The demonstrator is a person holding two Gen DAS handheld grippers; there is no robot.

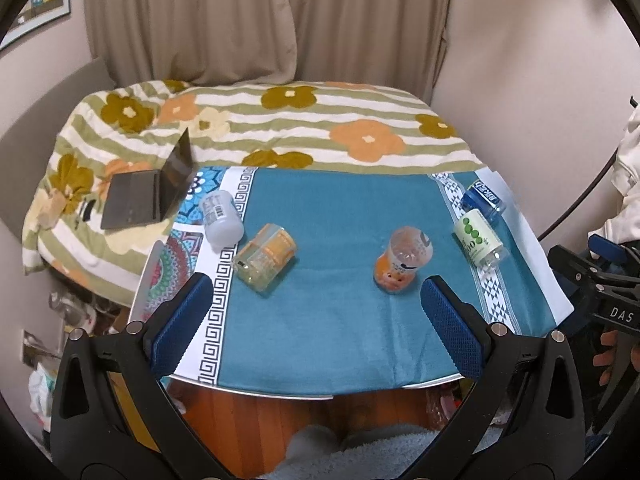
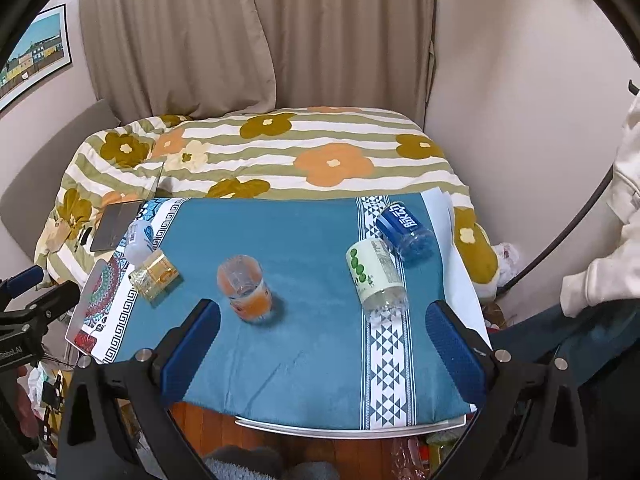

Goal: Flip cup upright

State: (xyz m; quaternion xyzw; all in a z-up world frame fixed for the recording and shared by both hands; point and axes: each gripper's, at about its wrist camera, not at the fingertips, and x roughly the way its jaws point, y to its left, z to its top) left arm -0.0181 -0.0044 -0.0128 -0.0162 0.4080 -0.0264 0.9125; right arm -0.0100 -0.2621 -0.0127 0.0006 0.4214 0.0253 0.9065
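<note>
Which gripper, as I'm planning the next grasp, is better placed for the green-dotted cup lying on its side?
Right. The green-dotted cup lies just ahead of the open right gripper, within its finger span; from the left gripper it sits outside the fingers.

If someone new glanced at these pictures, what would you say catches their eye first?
Most striking are the five cut-bottle cups strewn over the teal cloth: the orange cup stands mid-table, while the green-dotted cup and blue cup lie tipped at the right. Next comes the flowered quilt behind the table. Both claws hang open over the near edge, empty.
</note>
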